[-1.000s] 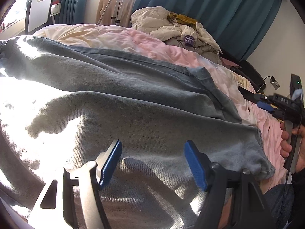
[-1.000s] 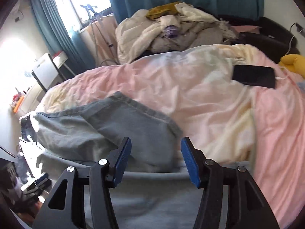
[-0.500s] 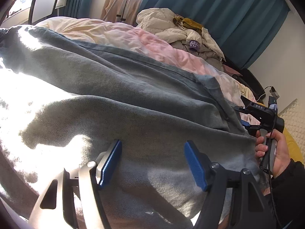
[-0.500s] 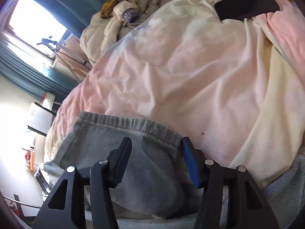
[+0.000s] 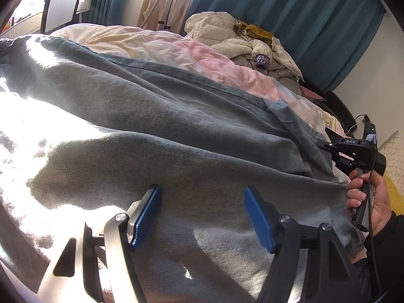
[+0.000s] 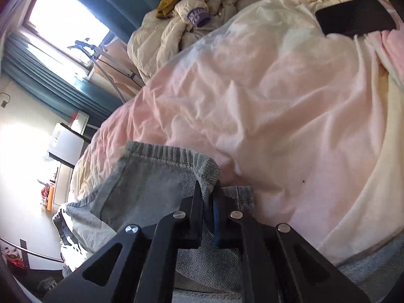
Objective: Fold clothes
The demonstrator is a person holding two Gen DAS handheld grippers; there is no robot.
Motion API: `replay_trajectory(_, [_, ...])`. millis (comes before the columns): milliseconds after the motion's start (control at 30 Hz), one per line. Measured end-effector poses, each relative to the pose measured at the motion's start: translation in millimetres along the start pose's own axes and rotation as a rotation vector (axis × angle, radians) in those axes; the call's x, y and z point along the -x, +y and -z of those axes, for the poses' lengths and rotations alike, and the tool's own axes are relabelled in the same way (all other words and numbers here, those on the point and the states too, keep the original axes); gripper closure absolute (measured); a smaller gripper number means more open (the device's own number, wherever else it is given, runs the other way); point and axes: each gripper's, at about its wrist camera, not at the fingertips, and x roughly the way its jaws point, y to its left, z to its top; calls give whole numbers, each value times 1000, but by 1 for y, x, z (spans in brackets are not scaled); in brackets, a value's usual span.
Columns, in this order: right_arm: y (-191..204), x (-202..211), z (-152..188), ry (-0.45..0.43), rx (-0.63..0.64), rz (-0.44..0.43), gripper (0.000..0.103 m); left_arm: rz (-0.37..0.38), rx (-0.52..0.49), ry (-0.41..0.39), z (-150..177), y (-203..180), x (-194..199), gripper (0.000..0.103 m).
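Note:
Grey-blue jeans (image 5: pixel 176 131) lie spread across the bed, partly in bright sun. My left gripper (image 5: pixel 202 202) is open just above the cloth, with nothing between its blue pads. My right gripper (image 6: pixel 208 194) is shut on the corner of the jeans' hem (image 6: pixel 204 169), the elastic-looking edge bunched between its fingers. In the left wrist view the right gripper (image 5: pixel 353 151) shows at the far right, held by a hand at the jeans' edge.
A pink and cream duvet (image 6: pixel 265 96) covers the bed. A pile of cream clothes (image 5: pixel 247 45) lies at the far end by teal curtains (image 5: pixel 290 7). A black flat object (image 6: pixel 353 15) rests on the duvet. A white chair (image 5: pixel 60 2) stands at the left.
My right gripper moved down to the jeans' hem corner and closed on it. My left gripper stayed open over the cloth and hardly moved.

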Motion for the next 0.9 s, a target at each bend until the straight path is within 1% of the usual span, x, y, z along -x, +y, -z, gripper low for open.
replay_trajectory(67, [-1,23,-8,-81,-11,3,100,-2,13,-19,1,2,5,33])
replay_trajectory(133, [-6,46,-18,-174,-28,56,100,-1,29,-36,1,4,10,33])
replay_trajectory(200, [-18,65,-26,-247,-71,87,100,-5,39,-45,1,5,12,33])
replay_trajectory(233, [-26,70,-29,-266,-91,93,100,-9,41,-50,1,5,13,33])
replay_trajectory(300, [-38,73,-35,-273,-108,104,100,-17,41,-57,1,5,13,33])
replay_trajectory(400, [-44,59,-33,-234,-86,191,100,-34,32,-55,1,3,11,33])
replay_trajectory(467, [-50,50,-30,-200,-99,214,100,-43,27,-48,1,2,9,33])
replay_trajectory(500, [-56,49,-29,-190,-126,189,100,-44,25,-44,1,2,9,33])
replay_trajectory(567, [-67,55,-28,-185,-209,76,100,-43,19,-43,1,1,9,33])
replay_trajectory(600, [-70,60,-28,-179,-229,34,100,-43,14,-42,1,1,8,33])
replay_trajectory(633, [-70,64,-28,-172,-233,23,100,-41,11,-41,1,0,7,33])
replay_trajectory(733, [-70,67,-23,-122,-232,32,100,-33,7,-32,1,0,5,33])
replay_trajectory(833, [-74,58,-13,-24,-242,12,100,-25,3,-25,1,-2,4,33])
replay_trajectory(900, [-63,49,-7,41,-185,-15,100,-22,-2,-27,1,-3,3,33])
